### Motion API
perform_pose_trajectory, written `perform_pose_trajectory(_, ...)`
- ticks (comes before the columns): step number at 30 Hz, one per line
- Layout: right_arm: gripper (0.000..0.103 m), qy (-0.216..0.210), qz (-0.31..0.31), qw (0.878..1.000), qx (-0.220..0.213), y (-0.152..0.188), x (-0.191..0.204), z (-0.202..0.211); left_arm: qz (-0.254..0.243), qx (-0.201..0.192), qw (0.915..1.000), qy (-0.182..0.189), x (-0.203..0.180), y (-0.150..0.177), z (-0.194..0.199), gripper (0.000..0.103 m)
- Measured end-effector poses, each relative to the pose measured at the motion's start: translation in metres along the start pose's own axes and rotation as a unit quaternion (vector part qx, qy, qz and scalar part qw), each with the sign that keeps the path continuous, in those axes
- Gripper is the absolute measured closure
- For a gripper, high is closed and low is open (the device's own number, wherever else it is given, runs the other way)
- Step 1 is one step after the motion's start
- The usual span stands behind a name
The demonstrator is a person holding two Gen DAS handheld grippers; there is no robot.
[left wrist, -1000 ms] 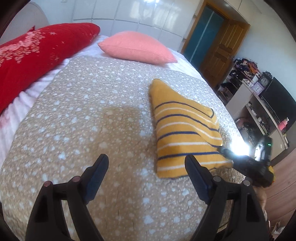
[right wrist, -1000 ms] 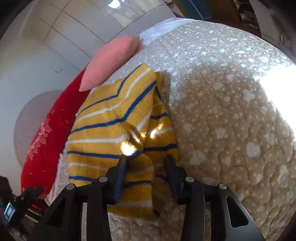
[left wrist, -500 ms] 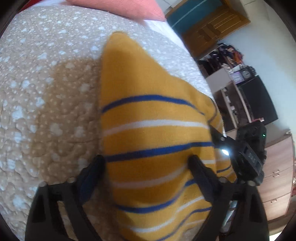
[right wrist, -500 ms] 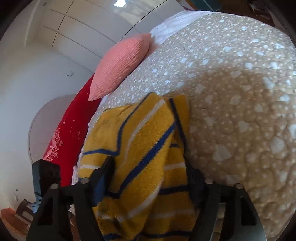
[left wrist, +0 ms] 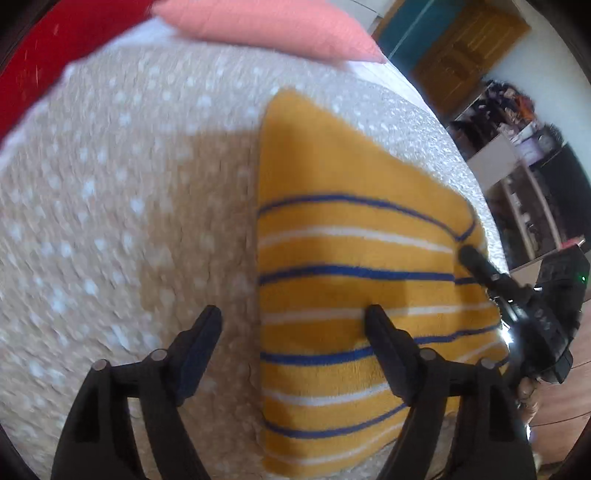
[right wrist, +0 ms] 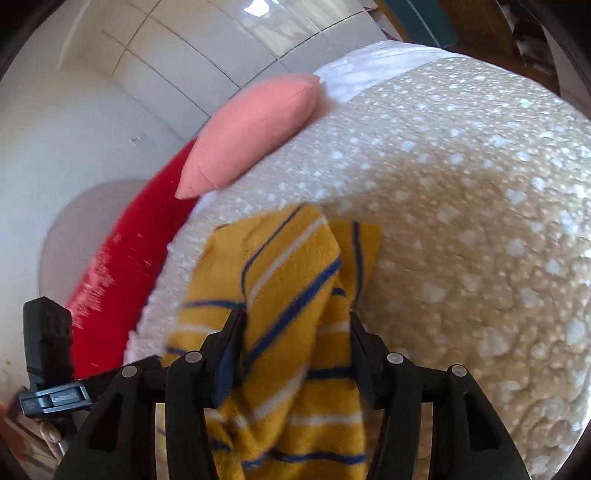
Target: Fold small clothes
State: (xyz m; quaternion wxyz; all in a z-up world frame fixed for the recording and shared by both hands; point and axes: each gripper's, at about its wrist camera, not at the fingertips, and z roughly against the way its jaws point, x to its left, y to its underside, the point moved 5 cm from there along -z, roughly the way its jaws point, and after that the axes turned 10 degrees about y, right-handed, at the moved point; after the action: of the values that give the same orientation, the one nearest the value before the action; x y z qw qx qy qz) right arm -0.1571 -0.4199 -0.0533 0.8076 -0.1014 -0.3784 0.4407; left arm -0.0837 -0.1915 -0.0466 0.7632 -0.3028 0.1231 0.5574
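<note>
On beige spotted bedspread (left wrist: pixel 110 206): yellow striped sweater (left wrist: pixel 351 258), folded, lying flat, blue and white stripes across; narrow end toward pink pillow (left wrist: pixel 266 26), wide end toward near edge of bed.

Left of sweater's left edge, just over bedspread: left gripper (left wrist: pixel 293 317), spread wide, holding nothing; left finger (left wrist: pixel 199 339) over bare bedspread just beside sweater, right finger (left wrist: pixel 388 343) over sweater's lower half; contact with fabric not clear, view blurred.

At sweater's right edge: right gripper (left wrist: pixel 524 306), seen from left wrist as black body with one finger tip lying on the cloth near the blue trim.

From right wrist: right gripper (right wrist: pixel 295 332) with a bunched fold of sweater (right wrist: pixel 295 280) between both fingers (right wrist: pixel 229 343); jaws partly apart, fabric filling the gap and touching both inner faces, so pinching sweater; fold raised off the bedspread (right wrist: pixel 480 221), rest draped below gripper.

Beyond sweater, at head of bed: pink pillow (right wrist: pixel 251 133); red pillow (right wrist: pixel 122 280) beside it, further from the door side; left gripper's body (right wrist: pixel 48 354) visible beside red pillow at frame edge.
</note>
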Motion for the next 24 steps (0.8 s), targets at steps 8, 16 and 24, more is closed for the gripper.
perform_pose_trajectory(8,0.045,-0.054,0.063,0.993,-0.087,-0.003,0.054,0.090,0.005,-0.098,0.9952,-0.005,-0.003,0.035,0.060,0.018)
perform_pose_trajectory(16,0.040,0.046,-0.012,0.998,0.031,0.049,0.002,0.023,-0.072,-0.267,0.9486,-0.153,-0.027,0.102,0.182,0.008)
perform_pose_trajectory(24,0.028,0.027,0.022,0.998,-0.051,0.089,0.025,0.123,-0.099,-0.450,0.8566,-0.232,-0.056,0.157,0.296,0.000)
